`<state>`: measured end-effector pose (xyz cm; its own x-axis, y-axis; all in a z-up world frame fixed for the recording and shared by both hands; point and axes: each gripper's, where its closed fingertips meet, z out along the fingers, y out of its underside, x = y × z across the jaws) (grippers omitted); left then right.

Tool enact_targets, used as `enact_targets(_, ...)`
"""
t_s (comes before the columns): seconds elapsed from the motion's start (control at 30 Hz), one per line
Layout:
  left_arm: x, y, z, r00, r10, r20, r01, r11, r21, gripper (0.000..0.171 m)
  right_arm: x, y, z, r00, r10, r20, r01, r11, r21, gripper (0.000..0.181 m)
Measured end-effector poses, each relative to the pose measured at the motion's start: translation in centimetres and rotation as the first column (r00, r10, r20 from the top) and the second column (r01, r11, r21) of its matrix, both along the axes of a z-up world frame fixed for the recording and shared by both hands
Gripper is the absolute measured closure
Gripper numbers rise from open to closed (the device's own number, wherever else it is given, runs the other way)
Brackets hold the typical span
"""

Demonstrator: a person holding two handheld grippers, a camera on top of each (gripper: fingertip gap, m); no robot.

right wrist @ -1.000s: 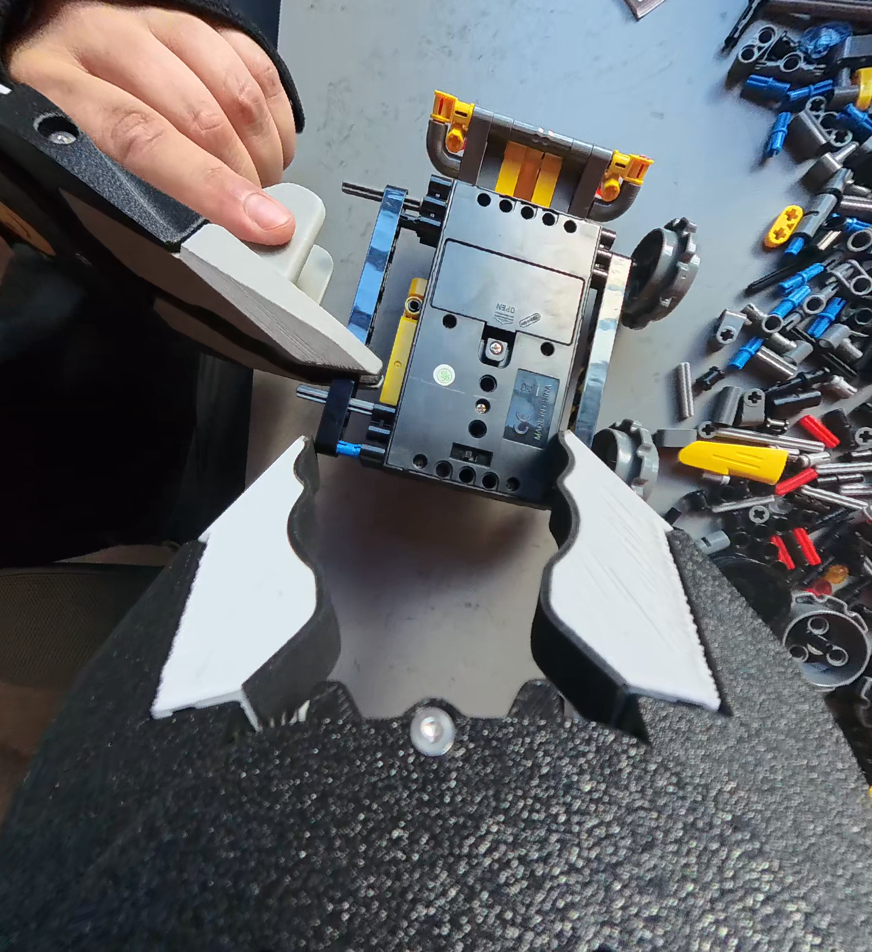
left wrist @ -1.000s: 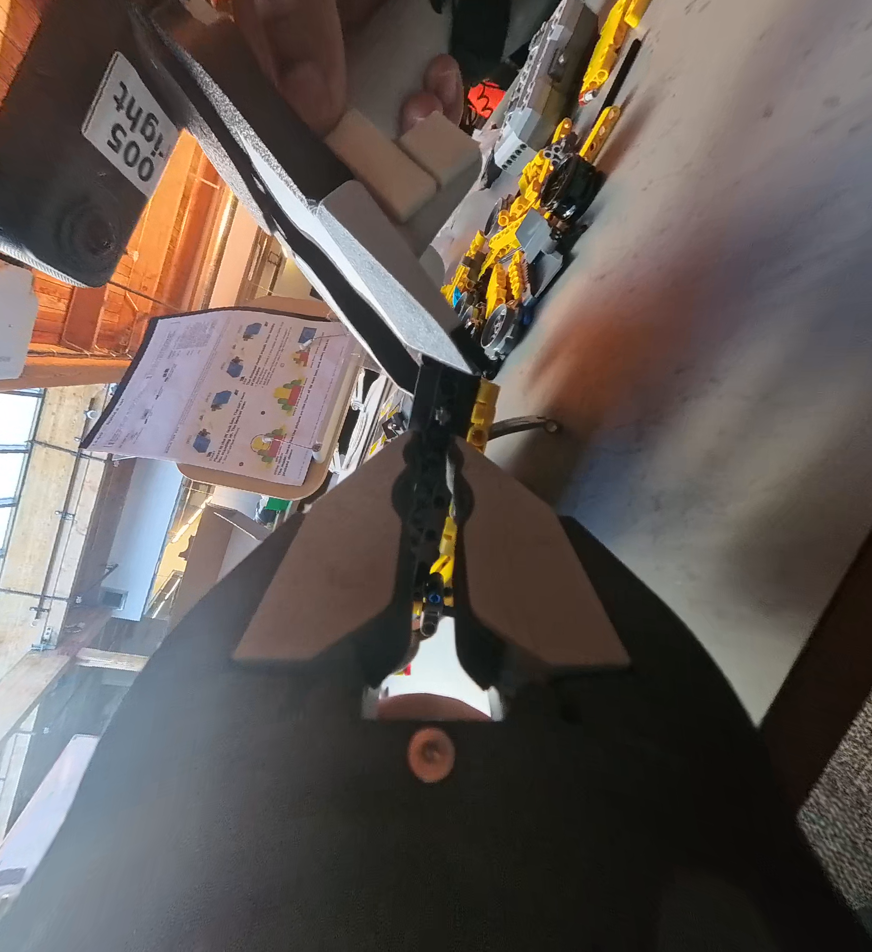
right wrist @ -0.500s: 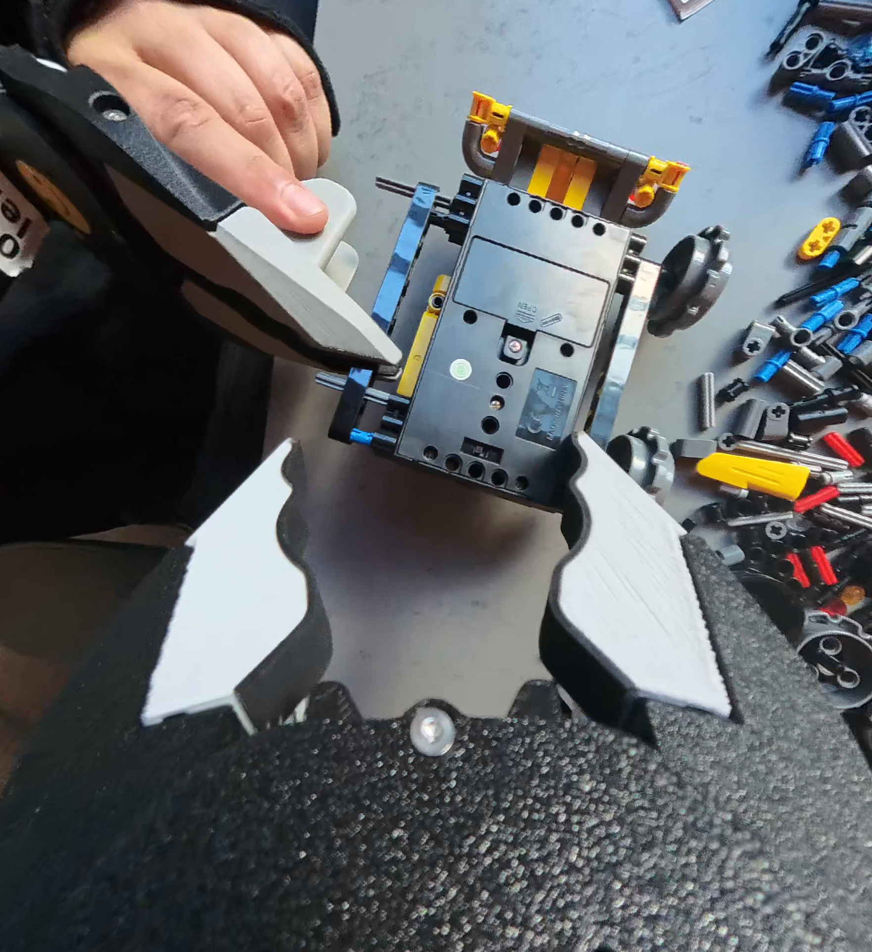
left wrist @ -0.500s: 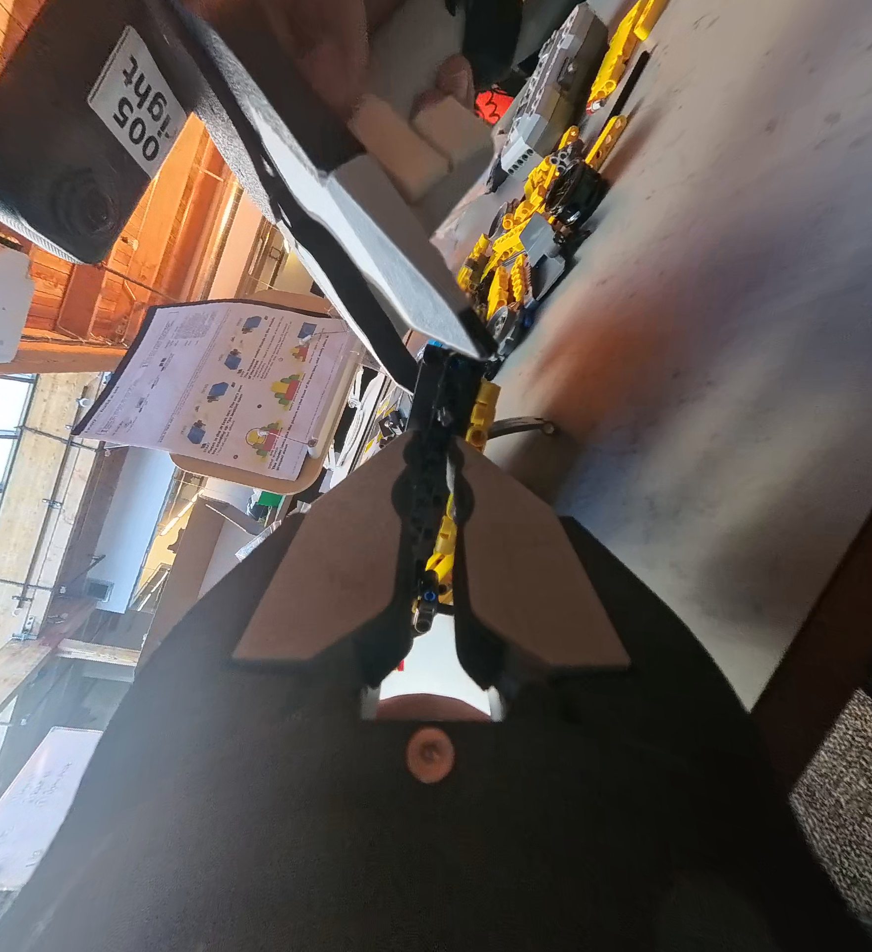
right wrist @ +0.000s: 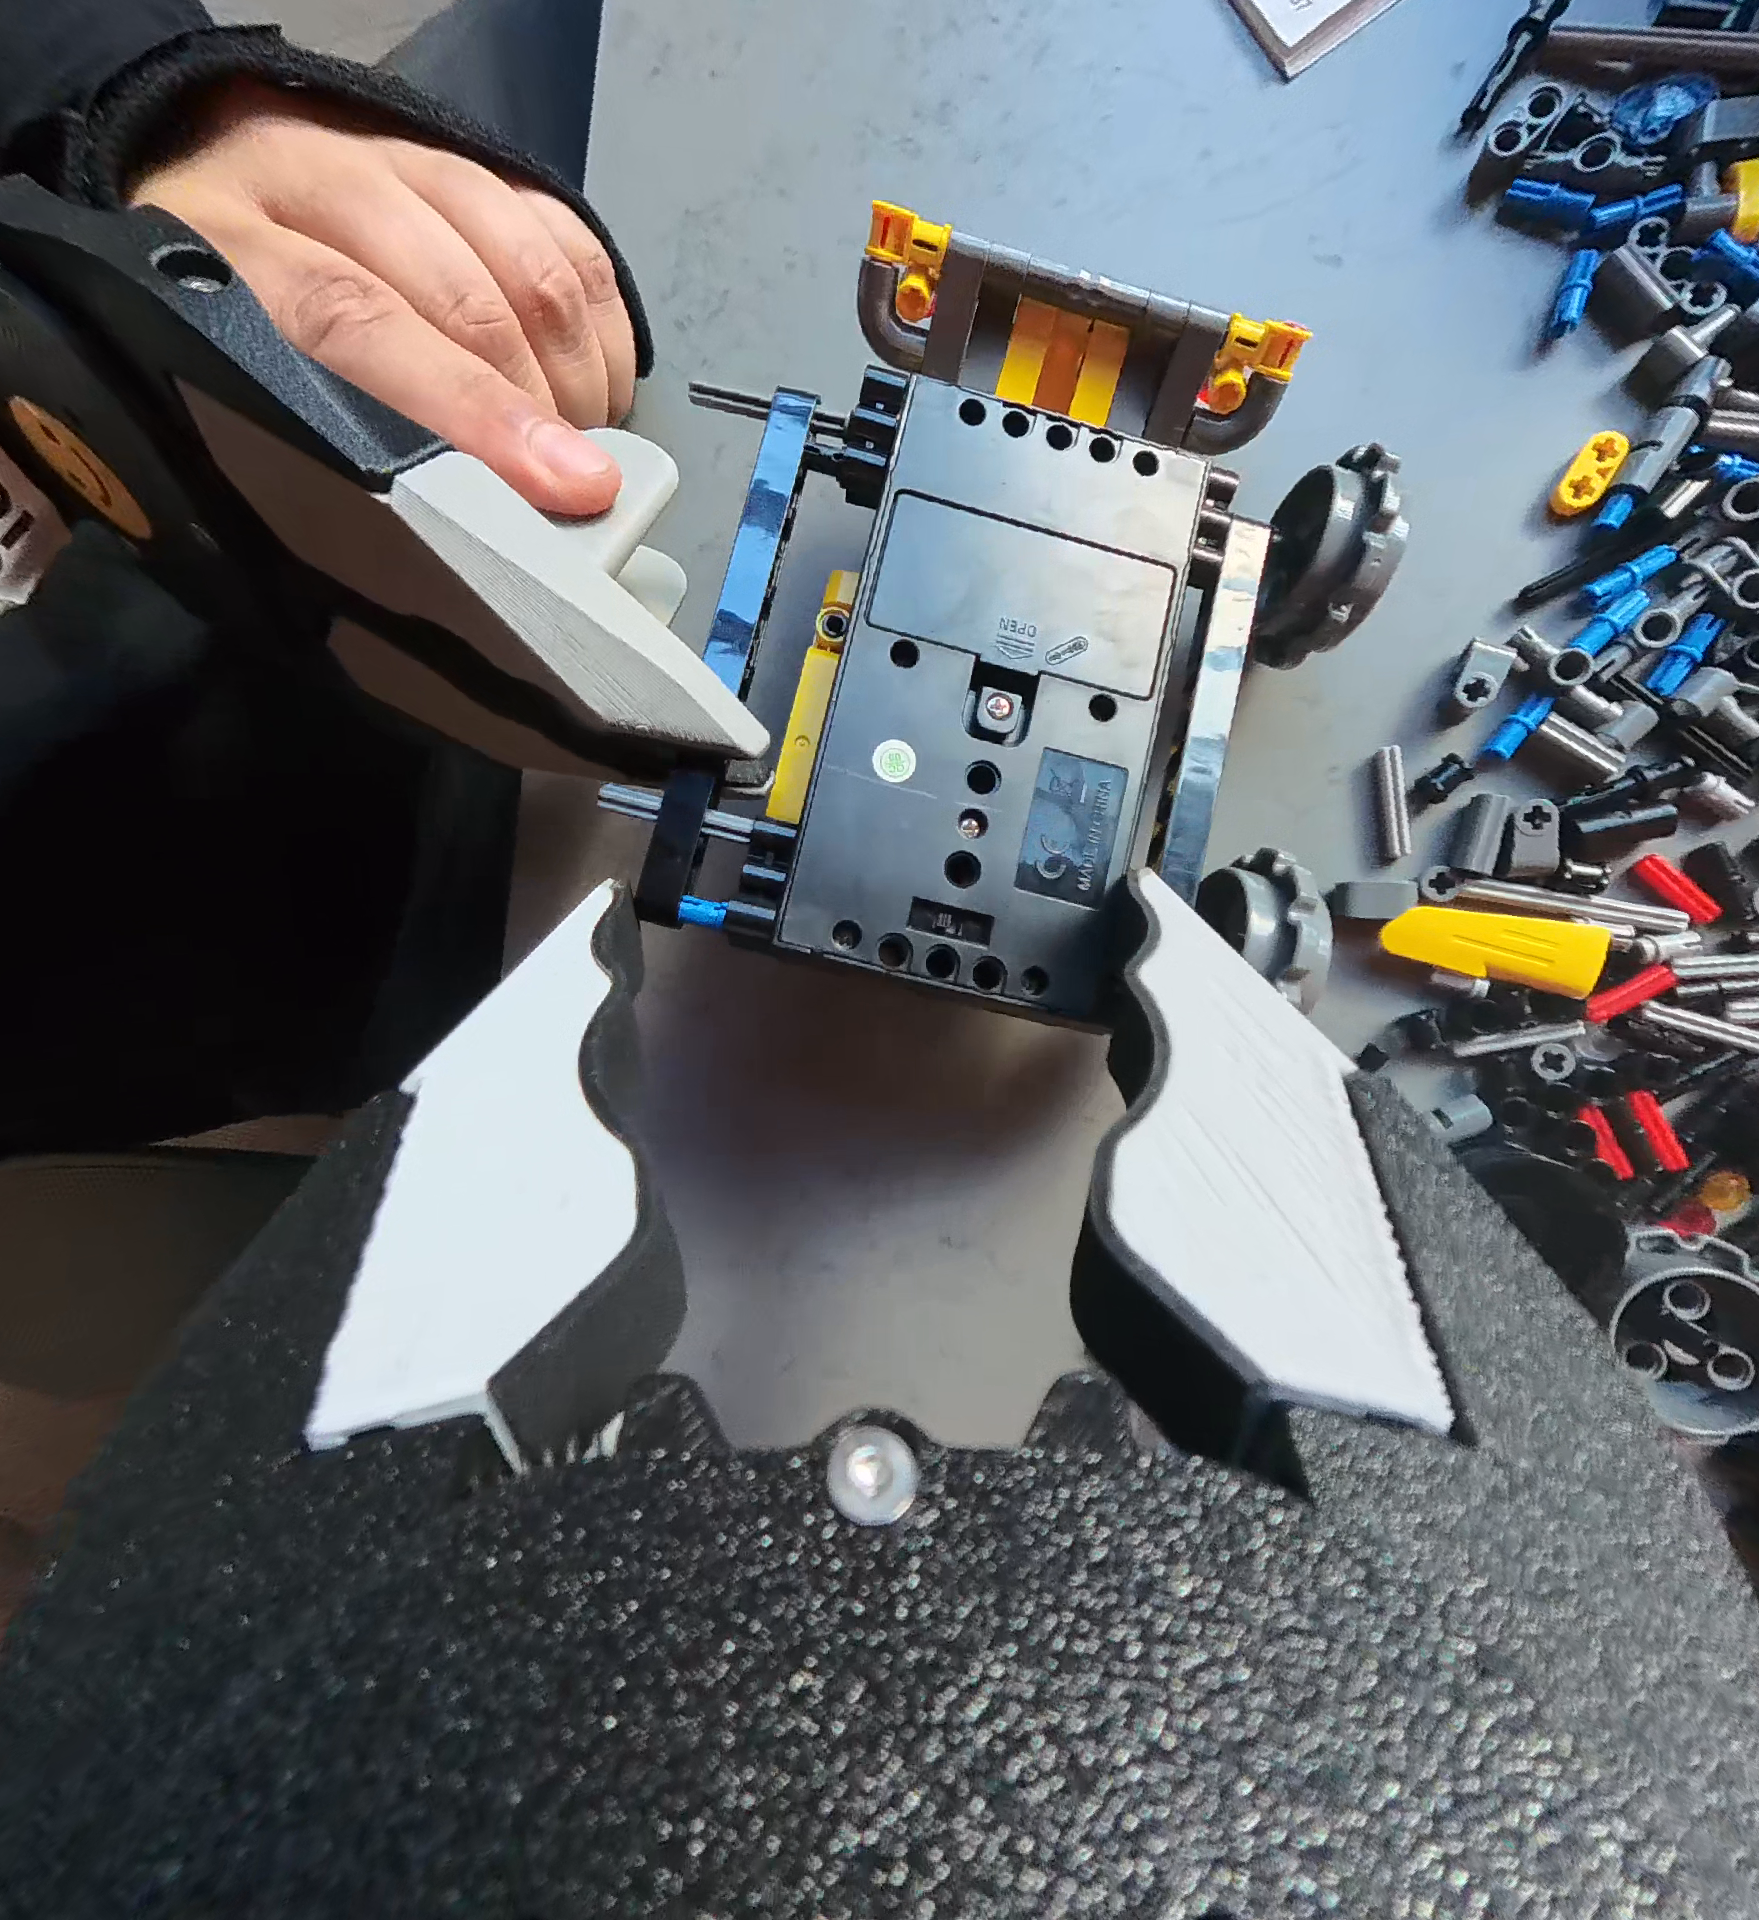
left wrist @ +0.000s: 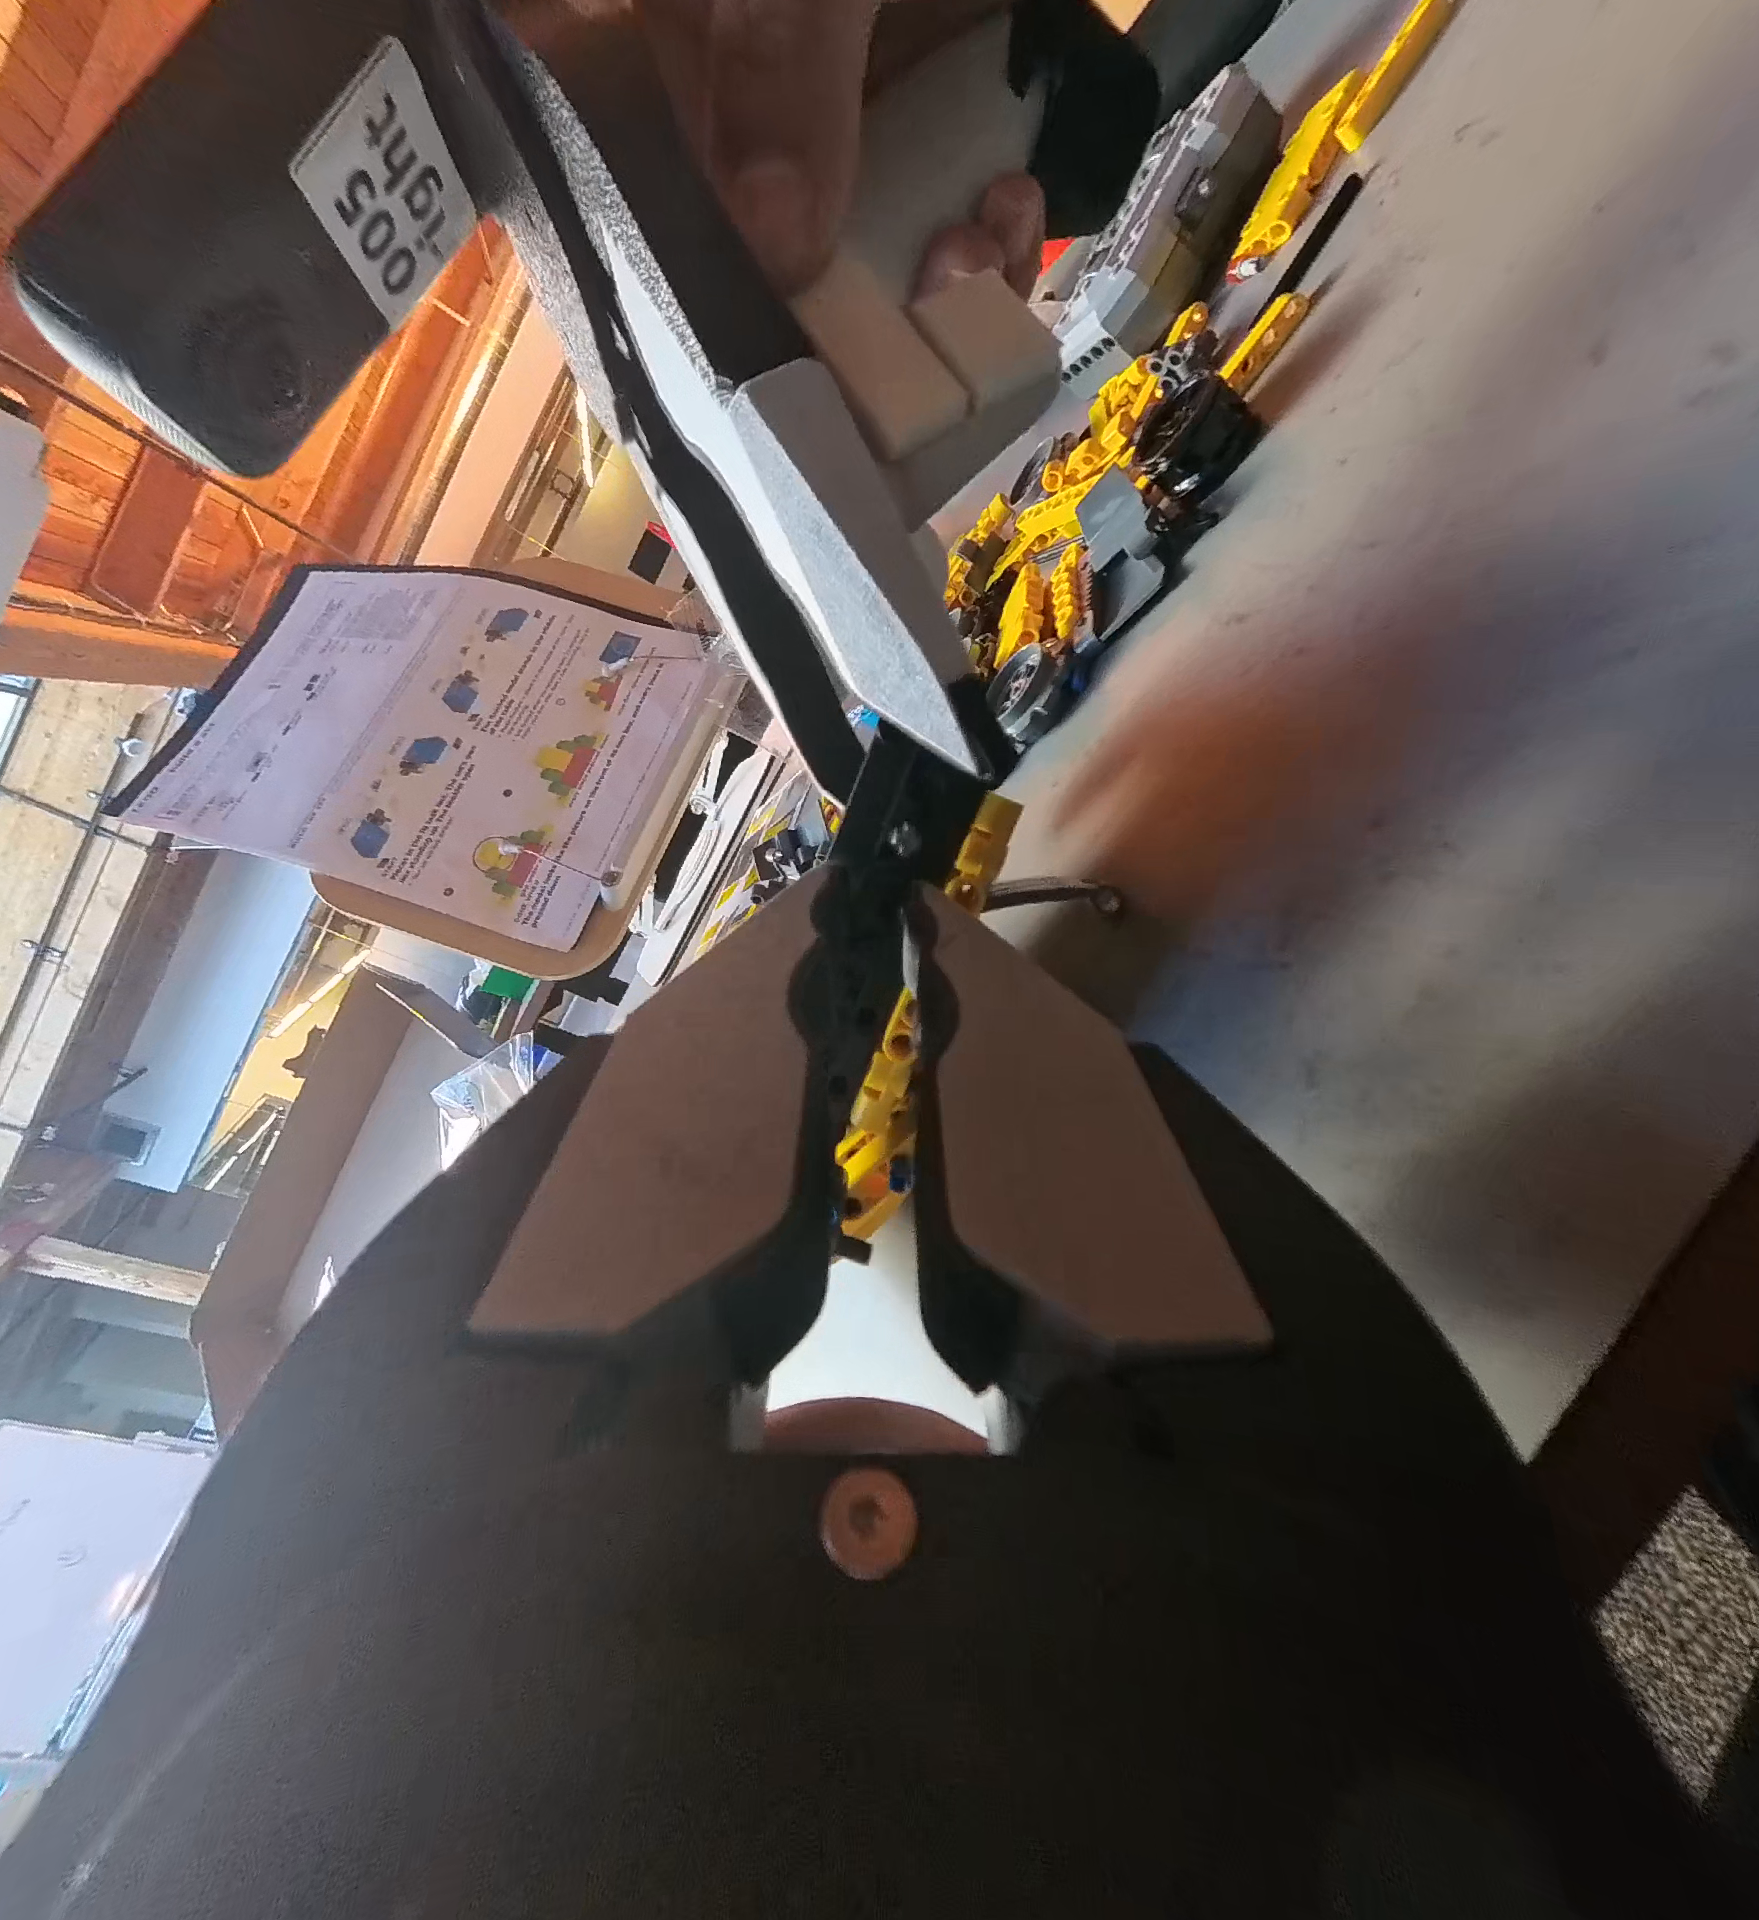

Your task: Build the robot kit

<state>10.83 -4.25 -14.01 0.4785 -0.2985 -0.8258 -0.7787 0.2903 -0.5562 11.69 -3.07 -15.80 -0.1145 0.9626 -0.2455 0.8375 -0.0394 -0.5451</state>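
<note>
The right tongs (right wrist: 880, 914) stand spread wide, their white-faced, black-padded fingers (right wrist: 1259, 1174) bracketing the near end of a black block-shaped toy vehicle chassis with a battery-box underside, yellow beams and a grey bumper (right wrist: 1000, 707); the right finger's tip touches the chassis' near right corner, while the left finger's tip sits just beside the black side beam, contact unclear. The chassis is held up over the grey desk (right wrist: 781, 135) with its underside facing the right wrist camera. The left tongs (left wrist: 870, 1049) are clenched on that chassis' black side beam (left wrist: 839, 1039), with a yellow beam showing in the narrow gap between the brownish finger faces. In the right wrist view the left tongs come in from the left, a person's hand (right wrist: 418, 322) in a dark sleeve on the grey trigger behind them. Just right of the chassis lie two dark grey wheel hubs (right wrist: 1332, 561), and beyond them a loose heap of black, grey, blue, red and yellow building pieces (right wrist: 1633, 665) spread over the desk. In the left wrist view, farther off, a pile of yellow and black pieces (left wrist: 1083, 561) sits on the desk, and an illustrated instruction sheet on a stand (left wrist: 418, 748) is off to the left.
</note>
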Motion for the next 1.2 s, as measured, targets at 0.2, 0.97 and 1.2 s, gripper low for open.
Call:
enact_targets(0.2,0.1,-0.2,0.2,1.000,0.006,0.008,-0.006,1.000,-0.005,0.164,0.1,-0.1,-0.1,0.996,0.048,0.081,-0.046,0.999,-0.021,0.090)
enact_targets(0.97,-3.3,-4.0,2.1,0.985,-0.135,0.104,0.166,0.900,-0.403,0.136,-0.4,-0.4,-0.2,0.992,0.096,0.086,-0.085,0.989,-0.122,0.091)
enact_targets(1.2,-7.0,-2.8,3.8,0.922,-0.384,0.038,0.337,0.754,-0.564,0.117,-0.4,-0.3,-0.1,0.993,0.095,0.070,-0.084,0.985,-0.154,0.091)
